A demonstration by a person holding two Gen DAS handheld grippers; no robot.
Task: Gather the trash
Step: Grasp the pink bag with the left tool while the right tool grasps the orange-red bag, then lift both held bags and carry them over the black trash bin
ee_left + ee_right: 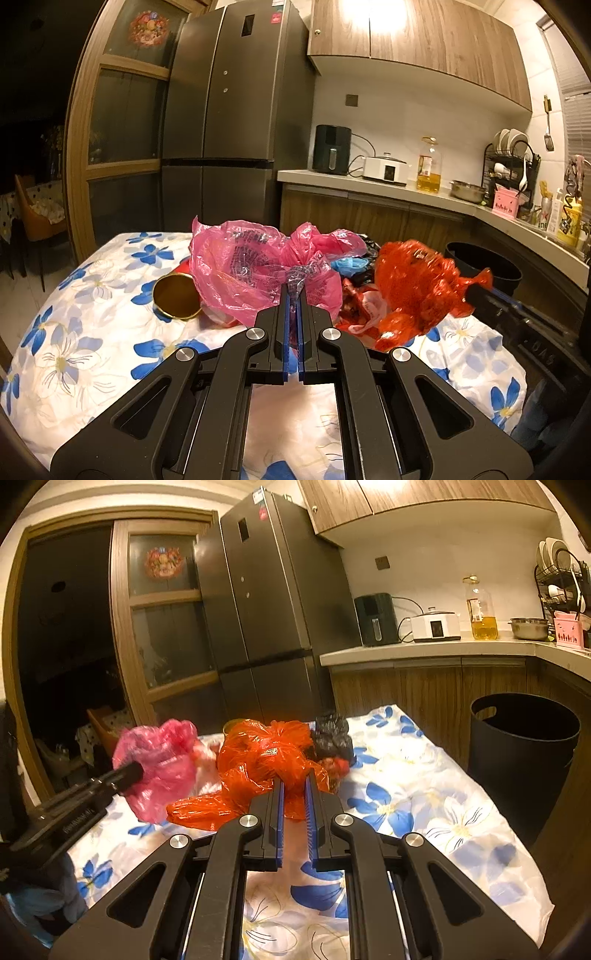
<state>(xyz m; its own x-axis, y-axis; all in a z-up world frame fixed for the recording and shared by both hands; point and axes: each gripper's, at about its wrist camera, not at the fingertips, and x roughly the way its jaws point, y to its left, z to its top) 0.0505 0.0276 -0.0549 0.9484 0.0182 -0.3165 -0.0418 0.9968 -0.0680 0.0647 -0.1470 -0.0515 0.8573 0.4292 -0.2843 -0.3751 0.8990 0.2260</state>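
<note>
My left gripper (294, 291) is shut on a crumpled pink plastic bag (255, 269), held above the flowered table. It shows from the side in the right wrist view (129, 771), with the pink bag (159, 764) blurred. My right gripper (294, 779) is shut on an orange-red plastic bag (269, 760), which also shows blurred in the left wrist view (417, 288). More trash lies behind: a brass-coloured can (176, 297) on its side, a blue glove (349, 264), a red and white wrapper (362, 306) and a black bag (330, 734).
A black trash bin (517, 760) stands on the floor right of the table (424, 797). A kitchen counter (443, 648) with appliances and an oil bottle runs behind it. A dark fridge (225, 122) and a wooden sliding door (162, 620) stand beyond the table.
</note>
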